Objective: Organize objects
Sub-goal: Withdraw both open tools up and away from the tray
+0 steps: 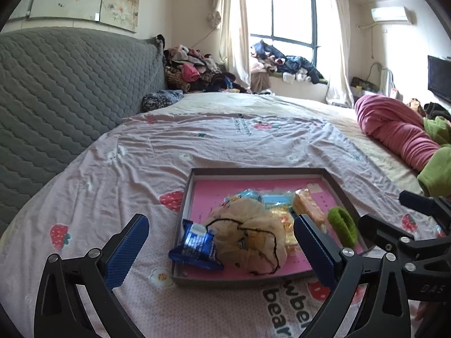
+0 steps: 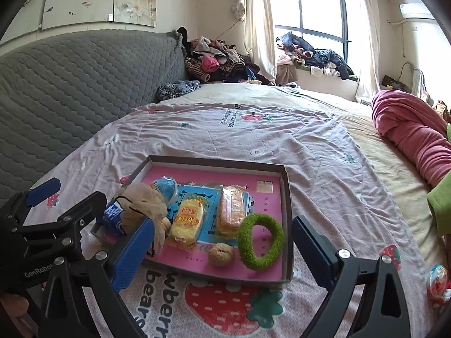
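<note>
A dark shallow tray [image 1: 253, 170] [image 2: 288, 197] with a pink floor lies on the bed. In it are a beige mesh bundle [image 1: 248, 236] [image 2: 141, 205], a blue snack packet [image 1: 194, 246] [image 2: 112, 214] hanging over the near-left rim, a yellow cake packet [image 2: 187, 221], an orange wafer packet [image 1: 308, 208] [image 2: 229, 209], a green fuzzy ring [image 1: 342, 226] [image 2: 260, 240] and a small brown ball [image 2: 221, 255]. My left gripper [image 1: 222, 250] [image 2: 64, 197] hovers open over the tray's left side. My right gripper [image 2: 224, 252] [image 1: 394, 217] hovers open over its right side. Neither pair of pads touches anything.
The bed carries a pale sheet [image 1: 197, 146] printed with strawberries. A grey quilted headboard [image 1: 70, 90] rises at left. A rolled pink blanket [image 2: 414, 132] and green cloth [image 1: 437, 174] lie at right. A colourful wrapped sweet [image 2: 438, 281] rests on the sheet right of the tray.
</note>
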### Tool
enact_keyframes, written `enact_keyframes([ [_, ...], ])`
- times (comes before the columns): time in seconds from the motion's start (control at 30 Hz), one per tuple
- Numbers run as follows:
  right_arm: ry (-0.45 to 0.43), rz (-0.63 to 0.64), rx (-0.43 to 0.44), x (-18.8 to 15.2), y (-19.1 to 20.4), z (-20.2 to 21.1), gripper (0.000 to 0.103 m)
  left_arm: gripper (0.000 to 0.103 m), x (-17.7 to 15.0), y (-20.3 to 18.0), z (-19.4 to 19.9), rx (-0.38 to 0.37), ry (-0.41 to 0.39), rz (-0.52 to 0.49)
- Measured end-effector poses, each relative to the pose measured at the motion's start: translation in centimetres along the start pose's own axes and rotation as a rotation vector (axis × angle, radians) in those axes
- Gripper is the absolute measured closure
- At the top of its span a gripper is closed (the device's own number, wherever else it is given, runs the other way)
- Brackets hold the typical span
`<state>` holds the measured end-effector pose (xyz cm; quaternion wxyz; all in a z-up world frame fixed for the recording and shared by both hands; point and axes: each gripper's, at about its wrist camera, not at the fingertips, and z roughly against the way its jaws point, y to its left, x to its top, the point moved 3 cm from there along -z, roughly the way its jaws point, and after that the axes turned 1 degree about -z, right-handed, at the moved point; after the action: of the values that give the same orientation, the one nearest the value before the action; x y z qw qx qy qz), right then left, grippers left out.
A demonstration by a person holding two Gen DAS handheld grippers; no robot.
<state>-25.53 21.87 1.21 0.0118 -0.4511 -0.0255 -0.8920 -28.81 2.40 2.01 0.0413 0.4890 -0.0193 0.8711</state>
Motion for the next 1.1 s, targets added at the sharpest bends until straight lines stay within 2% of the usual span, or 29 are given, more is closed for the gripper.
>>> enact_keyframes([
  [0.47,-0.038,0.022,-0.033,0.9,1.8,7.2,0.001,0.001,-0.7,1.5,6.3,0.08,0.045,-0.006],
  [0.83,-0.098,0.045,-0.04,2.6,3.0,14.1,0.001,0.001,0.1,1.0,12.6,0.099,0.033,-0.037],
  [1.1,-0.12,0.059,-0.054,2.6,3.4,18.2,0.001,0.001,1.0,1.0,17.1,0.097,-0.007,-0.041],
])
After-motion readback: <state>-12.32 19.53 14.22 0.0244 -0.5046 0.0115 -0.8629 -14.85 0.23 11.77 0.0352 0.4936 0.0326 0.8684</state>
